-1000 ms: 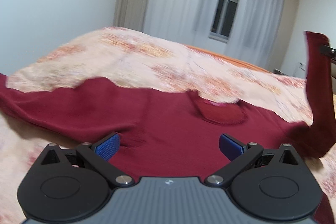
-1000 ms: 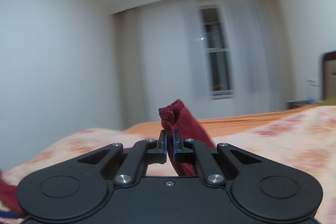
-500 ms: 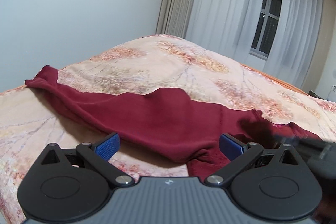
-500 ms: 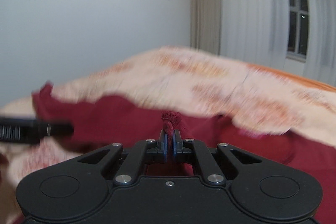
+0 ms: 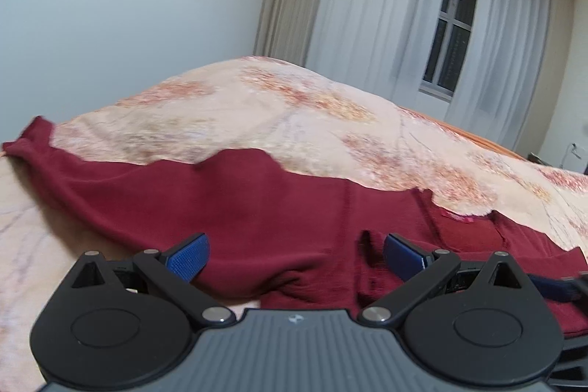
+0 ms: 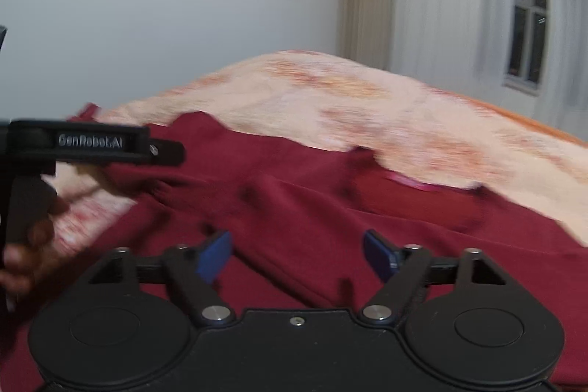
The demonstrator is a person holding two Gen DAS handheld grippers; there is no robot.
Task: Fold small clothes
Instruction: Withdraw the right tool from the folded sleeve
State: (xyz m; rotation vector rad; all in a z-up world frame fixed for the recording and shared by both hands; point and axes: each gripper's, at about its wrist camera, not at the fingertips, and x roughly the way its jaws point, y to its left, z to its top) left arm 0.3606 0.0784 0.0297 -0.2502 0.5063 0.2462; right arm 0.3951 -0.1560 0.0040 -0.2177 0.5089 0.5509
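The left gripper (image 5: 296,254) has its 2 blue fingers (image 5: 188,256) spread wide apart, holding nothing; they hang just over the near hem of the maroon garment (image 5: 257,208), and whether they touch it cannot be told; the garment lies spread flat across the floral bedspread (image 5: 294,120), 1 sleeve reaching far to the left of the garment's body, the collar with its pink label (image 5: 455,216) on the right; bare bedspread lies beyond the garment's far edge, up to the curtains (image 5: 386,24) and the window (image 5: 450,35). The right gripper (image 6: 297,254) likewise has its fingers (image 6: 215,258) wide apart and grips nothing, with the garment's folds spread beneath; left of the garment's body the other gripper's black handle shows in the right wrist view, and right of the collar the cloth runs on out of view.
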